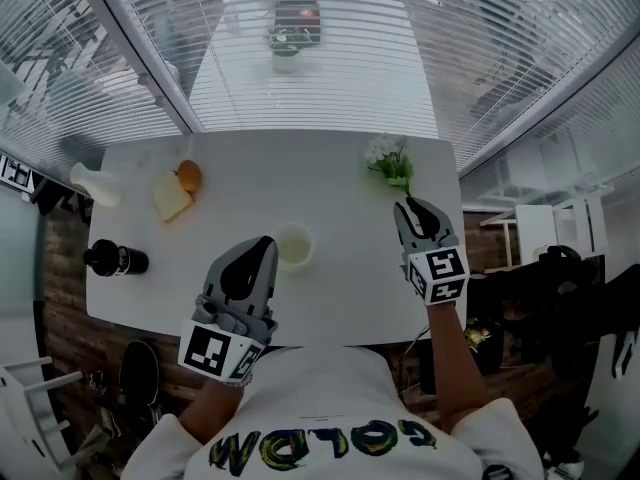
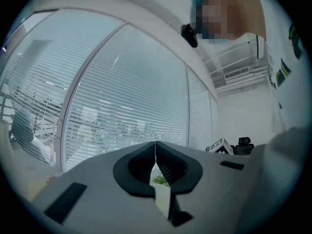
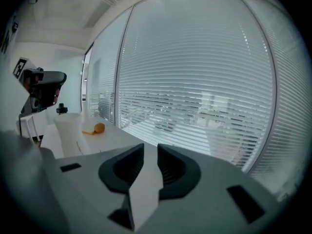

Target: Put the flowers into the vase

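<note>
A small bunch of white flowers (image 1: 388, 163) with green leaves lies on the white table (image 1: 330, 188) near its far right side. The vase (image 1: 293, 245), seen from above as a pale round rim, stands near the table's front middle; in the right gripper view it is a white vessel (image 3: 68, 134) at the left. My left gripper (image 1: 262, 246) is just left of the vase, its jaws shut and empty (image 2: 155, 147). My right gripper (image 1: 412, 208) hangs a little short of the flowers, its jaws slightly apart with nothing between them (image 3: 150, 147).
On the table's left lie a white bottle (image 1: 95, 185), a bread slice (image 1: 171, 198), an orange (image 1: 188, 176) and a black bottle (image 1: 115, 259). Window blinds run along the far side. A second table beyond them holds a potted plant (image 1: 286, 48).
</note>
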Demonstrator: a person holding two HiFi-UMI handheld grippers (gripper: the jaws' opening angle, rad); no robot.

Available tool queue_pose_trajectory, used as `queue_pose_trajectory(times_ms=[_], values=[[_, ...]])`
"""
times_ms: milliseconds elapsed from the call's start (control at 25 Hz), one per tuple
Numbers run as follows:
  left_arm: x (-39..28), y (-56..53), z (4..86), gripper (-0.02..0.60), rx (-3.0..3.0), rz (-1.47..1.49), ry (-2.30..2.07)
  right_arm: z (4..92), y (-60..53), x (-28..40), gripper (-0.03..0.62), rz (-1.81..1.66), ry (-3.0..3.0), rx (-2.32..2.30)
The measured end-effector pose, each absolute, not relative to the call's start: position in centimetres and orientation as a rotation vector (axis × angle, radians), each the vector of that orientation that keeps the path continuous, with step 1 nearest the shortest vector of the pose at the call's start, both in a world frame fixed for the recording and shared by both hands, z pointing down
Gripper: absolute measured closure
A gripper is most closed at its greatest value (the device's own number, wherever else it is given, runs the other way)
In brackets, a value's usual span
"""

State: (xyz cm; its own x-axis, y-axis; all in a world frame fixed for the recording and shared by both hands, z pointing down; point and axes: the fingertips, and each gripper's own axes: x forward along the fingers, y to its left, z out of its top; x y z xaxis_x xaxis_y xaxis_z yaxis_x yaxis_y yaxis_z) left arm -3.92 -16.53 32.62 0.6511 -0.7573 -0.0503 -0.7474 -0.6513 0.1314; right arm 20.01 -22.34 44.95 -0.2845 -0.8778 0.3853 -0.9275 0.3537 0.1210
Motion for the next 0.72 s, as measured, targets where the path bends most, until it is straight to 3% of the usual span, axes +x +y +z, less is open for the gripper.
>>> queue_pose_trajectory(times_ms=[720], values=[[-4.5, -16.8, 33.0, 0.566, 2.751, -0.152, -1.258, 49.8, -26.0, 22.0, 0.451, 0.199, -2.142, 1.539]])
